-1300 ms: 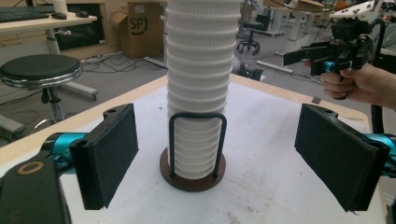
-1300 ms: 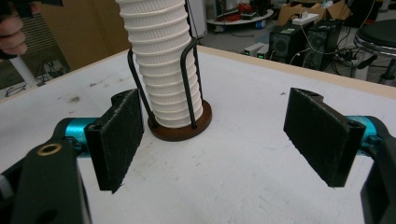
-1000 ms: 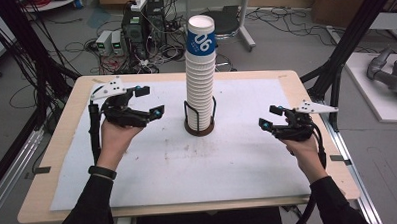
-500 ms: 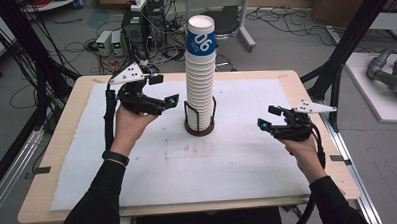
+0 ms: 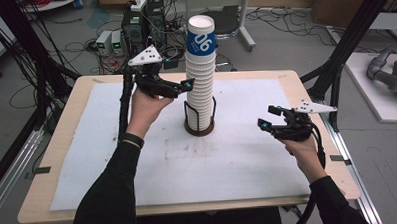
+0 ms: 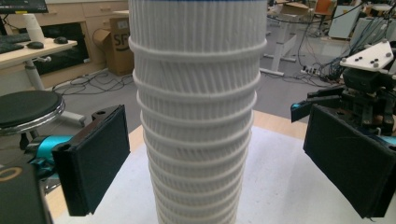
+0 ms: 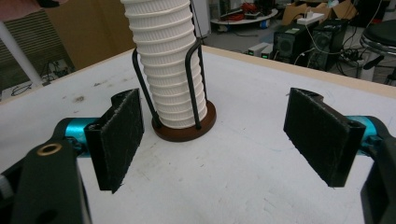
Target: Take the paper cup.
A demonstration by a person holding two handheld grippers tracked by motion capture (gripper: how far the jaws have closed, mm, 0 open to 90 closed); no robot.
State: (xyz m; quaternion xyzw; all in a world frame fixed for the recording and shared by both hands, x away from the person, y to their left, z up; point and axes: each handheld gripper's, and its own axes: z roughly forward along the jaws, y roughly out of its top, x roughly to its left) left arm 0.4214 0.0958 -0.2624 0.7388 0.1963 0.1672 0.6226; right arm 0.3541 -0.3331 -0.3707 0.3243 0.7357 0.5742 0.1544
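A tall stack of white ribbed paper cups stands in a black wire holder with a round brown base at the table's middle. The top cup wears a blue band. My left gripper is raised beside the stack's left side, about halfway up, and is open. In the left gripper view its pads stand wide on either side of the stack without touching it. My right gripper hovers low at the table's right, open and empty, facing the stack and the base.
A white mat covers the wooden table. Black frame posts rise at the left and right edges. Cables and electronics boxes lie on the floor behind, and a stool stands nearby.
My left gripper has risen and moved right toward the cup stack, with its jaws now around it. The right gripper has stayed in place.
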